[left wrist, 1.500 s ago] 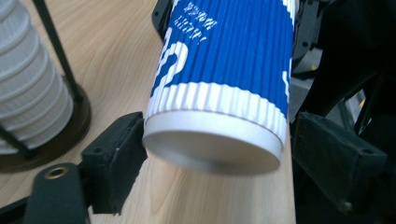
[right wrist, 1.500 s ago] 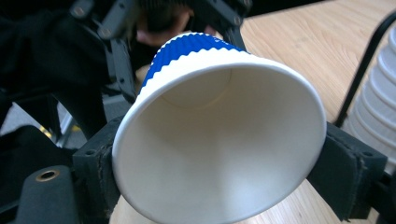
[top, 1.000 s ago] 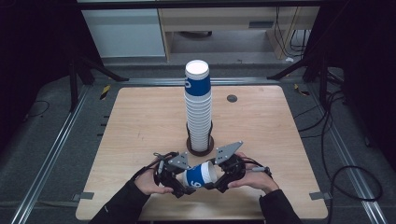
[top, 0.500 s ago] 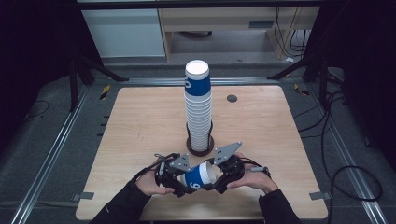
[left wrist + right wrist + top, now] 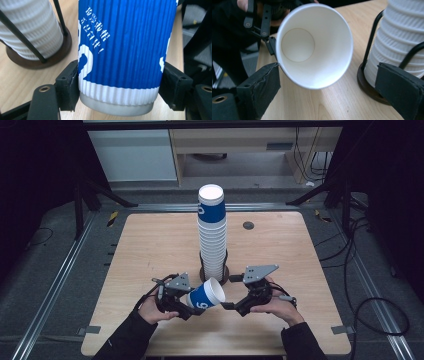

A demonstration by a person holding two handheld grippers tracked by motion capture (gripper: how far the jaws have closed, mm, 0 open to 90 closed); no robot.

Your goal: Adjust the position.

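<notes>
Here the left gripper clamps 1 blue cup near its base, held on its side above the near table. The right gripper, jaws just widened, grips nothing. Keep the cup clear of the stack and its holder just beyond; free room lies left and right.
</notes>
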